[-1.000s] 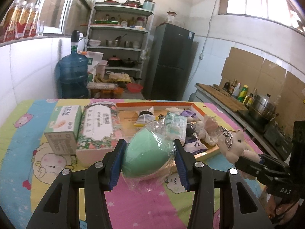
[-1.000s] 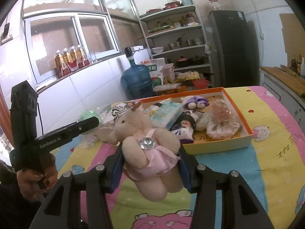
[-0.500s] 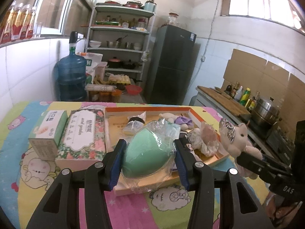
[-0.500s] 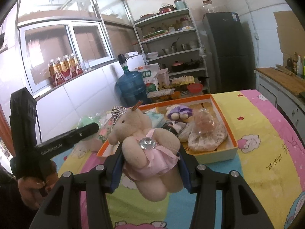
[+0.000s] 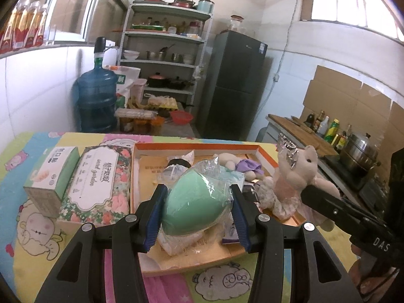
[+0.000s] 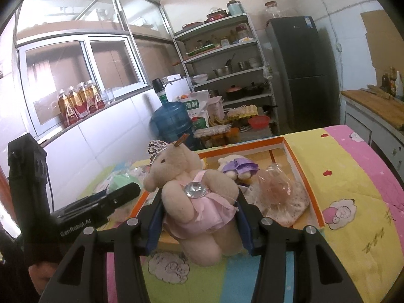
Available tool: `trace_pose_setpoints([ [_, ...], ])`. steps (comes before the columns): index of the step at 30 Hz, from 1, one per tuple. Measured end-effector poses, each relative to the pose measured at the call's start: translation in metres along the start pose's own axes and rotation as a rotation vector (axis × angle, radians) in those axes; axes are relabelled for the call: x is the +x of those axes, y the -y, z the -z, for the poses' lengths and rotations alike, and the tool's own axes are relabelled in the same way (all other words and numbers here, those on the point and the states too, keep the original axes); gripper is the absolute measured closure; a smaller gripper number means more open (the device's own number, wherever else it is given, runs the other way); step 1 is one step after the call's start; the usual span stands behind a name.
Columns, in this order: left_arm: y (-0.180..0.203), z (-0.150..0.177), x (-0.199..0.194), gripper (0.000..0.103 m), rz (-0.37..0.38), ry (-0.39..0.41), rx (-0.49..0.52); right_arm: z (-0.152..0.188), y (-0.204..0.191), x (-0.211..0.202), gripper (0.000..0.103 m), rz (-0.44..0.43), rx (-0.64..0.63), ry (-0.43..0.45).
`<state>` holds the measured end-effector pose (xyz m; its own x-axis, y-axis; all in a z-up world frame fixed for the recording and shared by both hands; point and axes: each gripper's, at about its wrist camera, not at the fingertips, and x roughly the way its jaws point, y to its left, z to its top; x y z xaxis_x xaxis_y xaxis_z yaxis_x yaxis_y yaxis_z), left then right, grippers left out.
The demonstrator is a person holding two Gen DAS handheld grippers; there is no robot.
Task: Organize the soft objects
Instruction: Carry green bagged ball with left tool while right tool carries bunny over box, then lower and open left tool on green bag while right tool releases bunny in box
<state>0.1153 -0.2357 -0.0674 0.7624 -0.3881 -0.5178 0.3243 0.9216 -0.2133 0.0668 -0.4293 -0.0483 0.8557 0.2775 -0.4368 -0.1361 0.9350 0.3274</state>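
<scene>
My left gripper (image 5: 198,212) is shut on a green egg-shaped sponge (image 5: 194,202) in clear plastic wrap, held over the near part of the orange-rimmed tray (image 5: 197,147). My right gripper (image 6: 199,218) is shut on a beige teddy bear (image 6: 189,189) with a pink dress and a silver crown, held above the tray's near edge (image 6: 310,192). The bear (image 5: 298,169) also shows at the right of the left wrist view. Inside the tray lie a purple-and-white plush (image 6: 237,168), a bagged lacy item (image 6: 277,192) and other wrapped soft things (image 5: 176,169).
A floral tissue pack (image 5: 98,176) and a green-and-white box (image 5: 53,174) lie left of the tray on the cartoon-print cloth (image 6: 353,176). Behind the table stand a blue water jug (image 5: 97,101), a shelf rack (image 5: 164,58) and a dark fridge (image 5: 234,85). A stove counter (image 5: 353,156) runs along the right.
Both grippers have advanced toward the tray with their loads; the tray and the boxes beside it now sit closer and lower in both views. Grips are unchanged.
</scene>
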Motion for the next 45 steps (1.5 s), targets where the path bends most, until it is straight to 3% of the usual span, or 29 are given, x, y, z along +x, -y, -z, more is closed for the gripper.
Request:
trace_pose_setpoints([
  [15,-0.010,0.000,0.029,0.052,-0.052,-0.041,-0.018,-0.007,0.019,0.042,0.052,-0.011,0.054,-0.062],
  [24,-0.017,0.001,0.050,0.052,-0.049,-0.088,-0.038,-0.005,0.026,0.063,0.052,-0.005,0.070,-0.110],
  [45,-0.007,0.001,0.075,0.051,-0.034,-0.103,-0.005,-0.001,0.042,0.081,0.052,0.033,0.092,-0.133],
])
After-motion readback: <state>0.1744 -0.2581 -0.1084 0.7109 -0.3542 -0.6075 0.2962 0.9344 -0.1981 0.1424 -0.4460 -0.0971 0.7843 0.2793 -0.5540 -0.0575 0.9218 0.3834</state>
